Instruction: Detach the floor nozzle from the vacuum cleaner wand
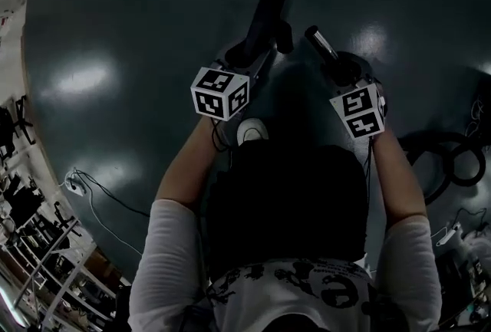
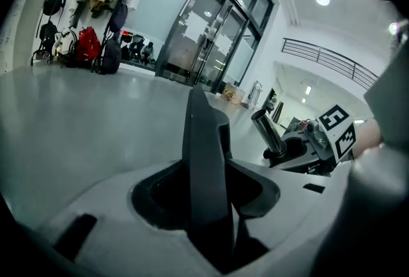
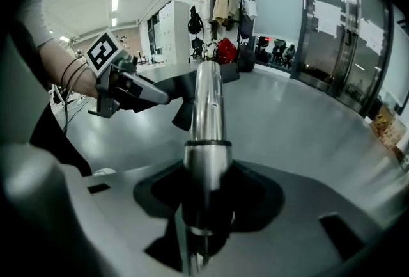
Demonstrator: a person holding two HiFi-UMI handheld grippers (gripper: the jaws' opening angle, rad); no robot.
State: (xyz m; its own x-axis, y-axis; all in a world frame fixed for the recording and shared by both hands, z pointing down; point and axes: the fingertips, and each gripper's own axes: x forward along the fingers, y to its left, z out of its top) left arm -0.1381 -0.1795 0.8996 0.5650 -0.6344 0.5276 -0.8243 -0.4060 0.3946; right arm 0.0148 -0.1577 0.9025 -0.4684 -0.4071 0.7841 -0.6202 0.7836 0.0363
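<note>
We count two grippers, one floor nozzle and one wand, and the two parts are apart. The left gripper [image 1: 247, 54] has its jaws clamped on the dark floor nozzle [image 1: 267, 7], which runs out ahead of it above the dark floor [image 1: 115, 31]. In the left gripper view the nozzle [image 2: 206, 167] stands edge-on between the jaws. The right gripper [image 1: 344, 71] pinches the shiny metal wand [image 1: 321, 45], whose free end lies near the nozzle without touching it. In the right gripper view the wand [image 3: 208, 109] rises straight out of the jaws. Two forearms [image 1: 188, 169] in white sleeves [image 1: 165, 261] reach forward, and each gripper is tilted downward. Below them we see one white shoe [image 1: 252, 129] between the arms, and at the right, one black hose [image 1: 449, 162] looped on the floor.
</note>
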